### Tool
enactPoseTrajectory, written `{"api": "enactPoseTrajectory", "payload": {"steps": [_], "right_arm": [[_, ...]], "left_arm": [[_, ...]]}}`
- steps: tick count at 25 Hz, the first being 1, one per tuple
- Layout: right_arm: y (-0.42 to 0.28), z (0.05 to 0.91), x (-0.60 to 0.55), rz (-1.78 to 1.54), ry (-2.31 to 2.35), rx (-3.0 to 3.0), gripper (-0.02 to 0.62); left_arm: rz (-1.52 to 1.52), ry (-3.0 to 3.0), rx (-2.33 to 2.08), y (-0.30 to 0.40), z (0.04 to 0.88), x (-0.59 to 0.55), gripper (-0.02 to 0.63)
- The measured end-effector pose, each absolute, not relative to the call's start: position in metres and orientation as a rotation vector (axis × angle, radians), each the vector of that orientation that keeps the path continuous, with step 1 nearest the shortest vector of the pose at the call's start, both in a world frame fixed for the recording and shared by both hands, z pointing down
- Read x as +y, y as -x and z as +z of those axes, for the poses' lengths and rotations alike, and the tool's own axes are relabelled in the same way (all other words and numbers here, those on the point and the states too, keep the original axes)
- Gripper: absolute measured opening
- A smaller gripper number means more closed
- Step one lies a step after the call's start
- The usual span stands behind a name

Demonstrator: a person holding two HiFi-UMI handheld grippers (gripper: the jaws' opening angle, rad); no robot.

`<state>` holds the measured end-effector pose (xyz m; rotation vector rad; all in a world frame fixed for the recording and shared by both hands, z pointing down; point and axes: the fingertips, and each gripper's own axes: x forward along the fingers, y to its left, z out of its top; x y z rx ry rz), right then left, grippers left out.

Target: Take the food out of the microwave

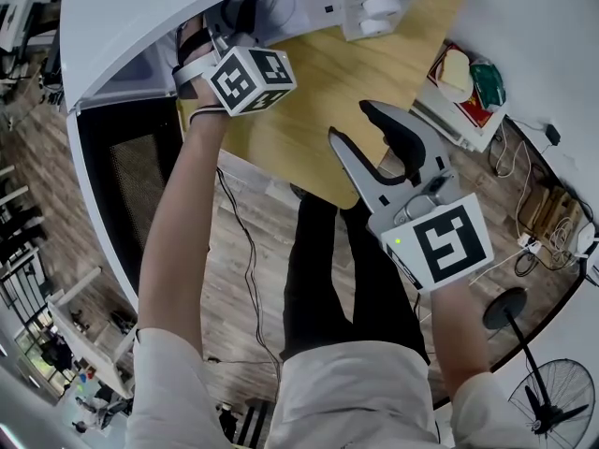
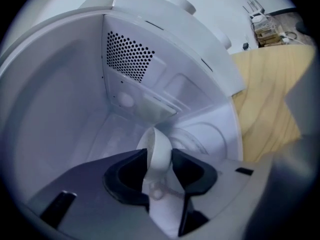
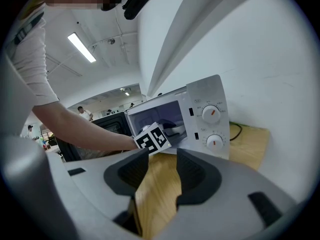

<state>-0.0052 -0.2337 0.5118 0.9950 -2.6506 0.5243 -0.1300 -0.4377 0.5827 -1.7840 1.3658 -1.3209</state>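
The white microwave (image 1: 140,7) stands on the wooden table (image 1: 309,92) with its door (image 1: 131,176) swung open to the left. My left gripper (image 2: 160,160) reaches inside its white cavity. Both of its dark pads press on the rim of a white bowl (image 2: 159,149), which I see edge-on, so its contents are hidden. In the right gripper view the left gripper's marker cube (image 3: 151,138) sits at the microwave (image 3: 207,114) opening. My right gripper (image 1: 360,129) hangs open over the table's front edge, with only bare wood between its pads (image 3: 192,176).
Two dials (image 3: 212,113) sit on the microwave's right panel. A tray of packaged items (image 1: 463,87) stands on a low stand at the right. Cables and a fan (image 1: 552,391) are on the wooden floor. My legs (image 1: 346,279) stand close to the table.
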Motion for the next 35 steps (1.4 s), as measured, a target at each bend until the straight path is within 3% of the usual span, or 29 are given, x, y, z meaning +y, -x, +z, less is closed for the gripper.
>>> {"api": "enactPoseTrajectory", "payload": {"steps": [35], "right_arm": [[0.002, 0.494, -0.223, 0.560, -0.965, -2.666, 0.153]], "left_arm": [[-1.486, 1.610, 1.120, 0.125, 0.575, -0.405, 0.117]]}}
